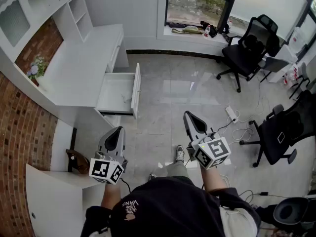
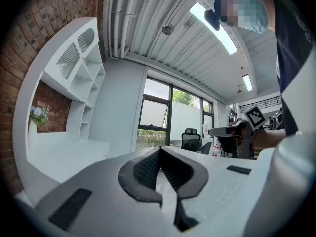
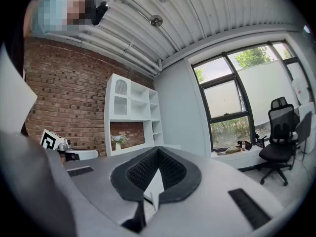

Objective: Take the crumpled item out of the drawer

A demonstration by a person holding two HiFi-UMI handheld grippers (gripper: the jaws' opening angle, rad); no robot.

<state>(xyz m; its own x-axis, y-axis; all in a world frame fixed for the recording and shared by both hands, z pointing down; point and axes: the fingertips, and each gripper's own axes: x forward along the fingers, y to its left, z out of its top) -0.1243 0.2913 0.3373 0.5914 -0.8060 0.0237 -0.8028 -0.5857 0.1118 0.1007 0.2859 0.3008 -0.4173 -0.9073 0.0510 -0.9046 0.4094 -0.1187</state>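
Observation:
The white desk (image 1: 81, 65) has one drawer (image 1: 120, 94) pulled open over the floor. Inside it lies a small pale crumpled item (image 1: 127, 99), too faint to make out in detail. My left gripper (image 1: 117, 131) is held level below the drawer's front, well short of it, jaws shut and empty. My right gripper (image 1: 189, 116) is level to the right of the drawer over the tiled floor, also shut with nothing in it. In the left gripper view the left gripper (image 2: 159, 153) faces the windows; in the right gripper view the right gripper (image 3: 158, 153) faces the shelf unit (image 3: 132, 117).
A black office chair (image 1: 249, 48) stands by the window, another (image 1: 289, 127) at the right. A power strip (image 1: 231, 114) with cables lies on the floor. A vase of flowers (image 1: 34, 70) sits on the desk by the brick wall.

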